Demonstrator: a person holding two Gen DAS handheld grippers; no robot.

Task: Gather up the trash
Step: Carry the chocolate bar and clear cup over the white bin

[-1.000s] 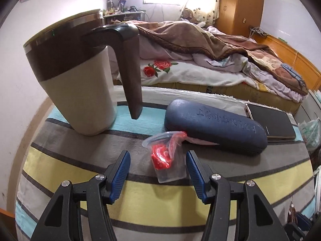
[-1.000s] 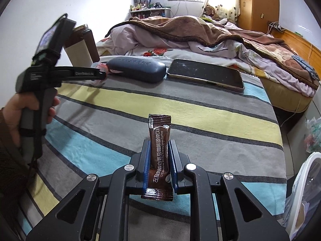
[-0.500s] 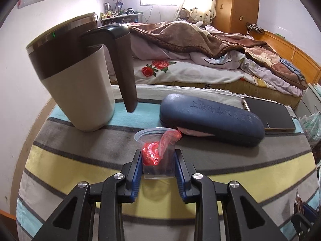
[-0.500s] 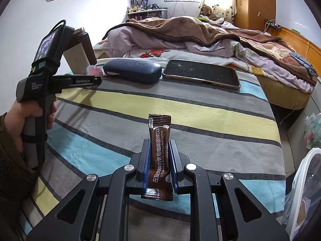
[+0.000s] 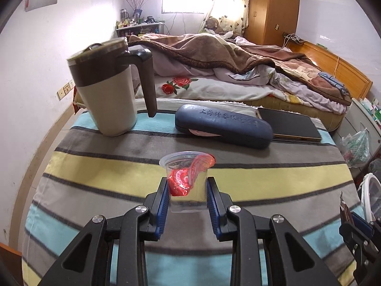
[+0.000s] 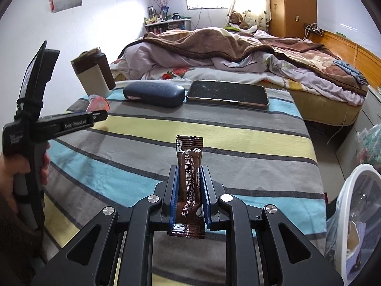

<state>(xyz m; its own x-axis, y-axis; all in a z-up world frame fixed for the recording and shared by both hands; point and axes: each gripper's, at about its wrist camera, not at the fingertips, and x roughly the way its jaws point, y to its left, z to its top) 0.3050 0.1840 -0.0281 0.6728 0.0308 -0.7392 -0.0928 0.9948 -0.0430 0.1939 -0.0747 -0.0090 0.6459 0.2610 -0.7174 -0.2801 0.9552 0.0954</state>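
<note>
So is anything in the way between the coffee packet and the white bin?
Nothing visible. The right tongs grip the coffee packet over the striped cloth, and the white bin stands just past the table's right edge.

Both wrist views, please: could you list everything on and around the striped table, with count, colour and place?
clear plastic cup with red wrapper inside: one, clear and red, between left gripper's pads
brown coffee sachet: one, in right gripper
beige and brown lidded mug: one, table's far left
dark blue glasses case: one, beside mug
black phone: one, right of case
striped tablecloth: one, grey, yellow, blue
white bin: one, right of table
bed with brown blanket: one, behind table
left gripper: black, blue pads, shut
right gripper: same, shut
</note>
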